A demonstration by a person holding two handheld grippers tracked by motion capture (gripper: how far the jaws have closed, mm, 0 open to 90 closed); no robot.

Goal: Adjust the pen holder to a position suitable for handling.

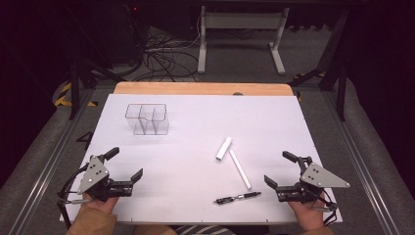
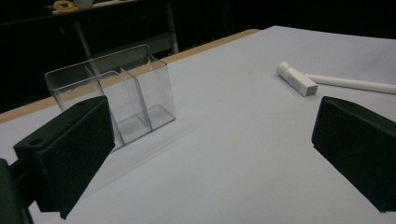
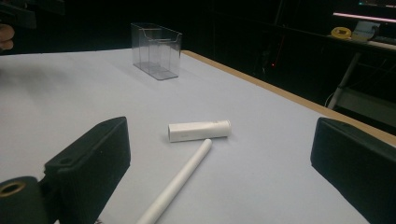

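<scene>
While both hands rest at the near edge of the white table (image 1: 195, 117), each gripper hangs with its jaws spread wide and nothing between them. In the high view the left gripper (image 1: 126, 164) sits at the near left corner, held by the person's left hand (image 1: 100, 203), and the right gripper (image 1: 281, 169) sits at the near right corner, held by the right hand (image 1: 307, 211); both carry a grey three-cornered plate on top. Nearest the right gripper lie three small things, none of them touched. A long white stick (image 1: 240, 169) lies slantwise on the table, its far end just beside a short white tube (image 1: 224, 148), which lies at a different angle. Nearer the person, a thin black pen-like tool (image 1: 238, 197) lies almost parallel to the table's edge, close to the near end of the stick; whether they touch cannot be told. In the right gripper view the short white tube (image 3: 199, 130) lies crosswise between the two open jaws, farther off, with the tip of the white stick (image 3: 180, 184) just under it and very close. A clear plastic organiser (image 1: 147, 119) with several compartments stands upright on the far left part of the table, well apart from the white pieces and empty as far as can be seen. In the left gripper view the organiser (image 2: 135, 88) stands beyond the left jaw, and the tube (image 2: 296, 78) and stick (image 2: 350, 83) lie farther off towards the right.
</scene>
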